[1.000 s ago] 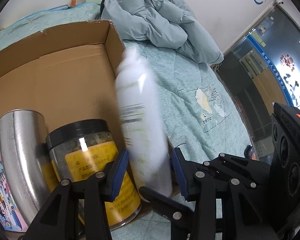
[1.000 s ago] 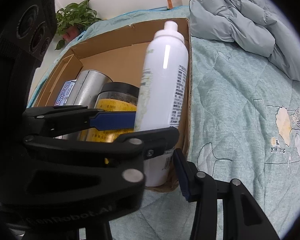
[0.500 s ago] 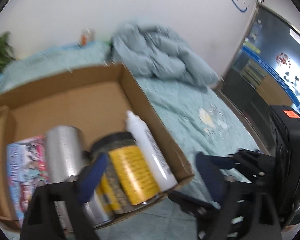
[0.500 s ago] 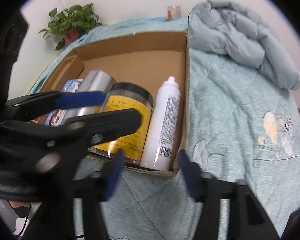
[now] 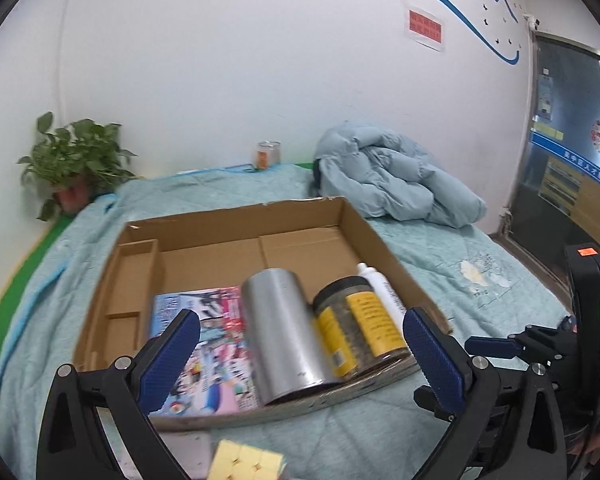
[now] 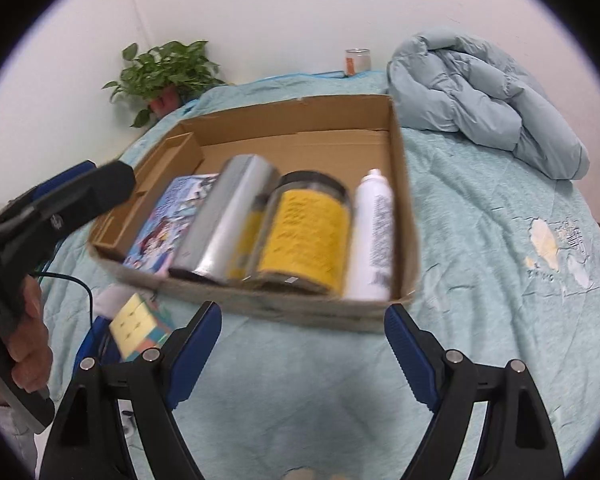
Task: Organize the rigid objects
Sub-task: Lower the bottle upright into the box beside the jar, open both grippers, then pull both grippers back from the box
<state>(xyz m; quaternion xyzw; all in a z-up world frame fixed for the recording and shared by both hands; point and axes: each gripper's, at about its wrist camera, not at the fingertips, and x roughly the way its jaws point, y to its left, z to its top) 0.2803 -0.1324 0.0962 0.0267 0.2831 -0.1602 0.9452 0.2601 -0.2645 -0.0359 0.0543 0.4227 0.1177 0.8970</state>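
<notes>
Both my claws have just been opening and are released, nothing between the jaws: left claw [image 5: 300,350], right claw [image 6: 302,344]. White bottle [image 6: 372,236] lies ahead of them inside the cardboard box [image 6: 402,184] on the bed [image 6: 480,240], against the right wall, beside the yellow-labelled jar [image 6: 306,236]. Long axis runs front to back, cap toward the far wall.

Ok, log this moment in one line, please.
left gripper: just opened, empty | right gripper: just opened, empty | white bottle: lying in cardboard box | puzzle cube: outside box

Bright, even light; slight motion blur
</notes>
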